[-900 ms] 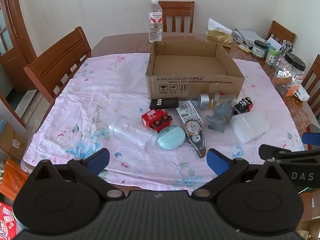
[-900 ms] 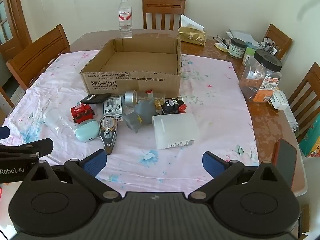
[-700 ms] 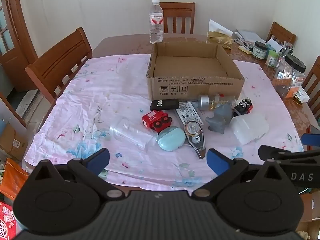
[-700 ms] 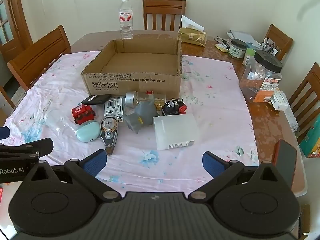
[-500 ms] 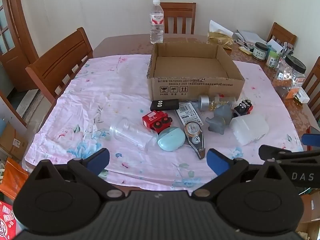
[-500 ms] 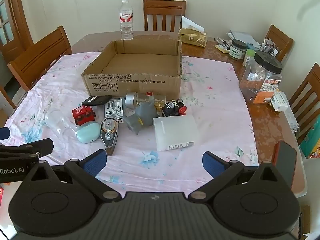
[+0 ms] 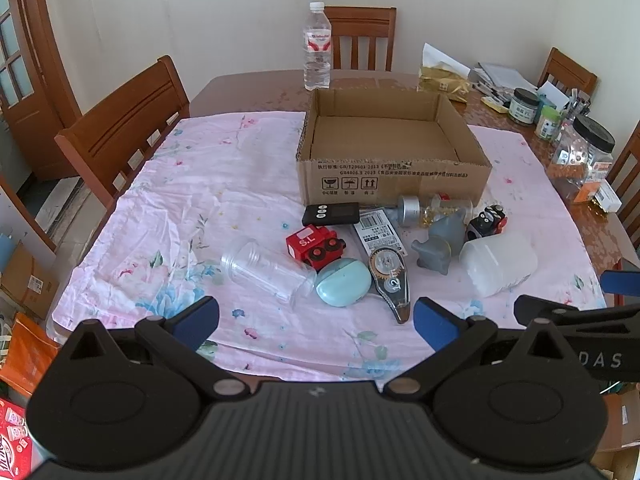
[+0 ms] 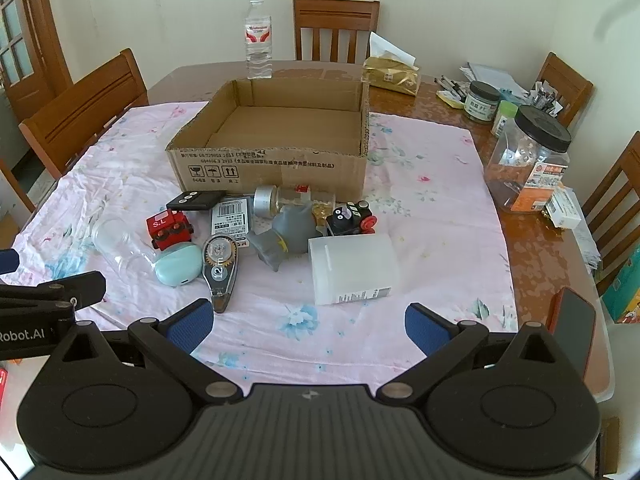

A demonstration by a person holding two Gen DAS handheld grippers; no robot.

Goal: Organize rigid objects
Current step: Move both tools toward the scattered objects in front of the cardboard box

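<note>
Small rigid objects (image 7: 380, 248) lie clustered before the open, empty cardboard box (image 7: 394, 172).

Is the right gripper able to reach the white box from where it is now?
Probably yes. The right gripper is open and empty, and the white box lies just ahead on the cloth with nothing between them.

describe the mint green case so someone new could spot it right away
Start at the open cardboard box on the pink floral cloth; a clutter of small things lies in front of it. At the clutter's near edge, the mint case sits between a tipped clear jar and a tape dispenser. It is the only smooth, pale green pebble shape.
</note>
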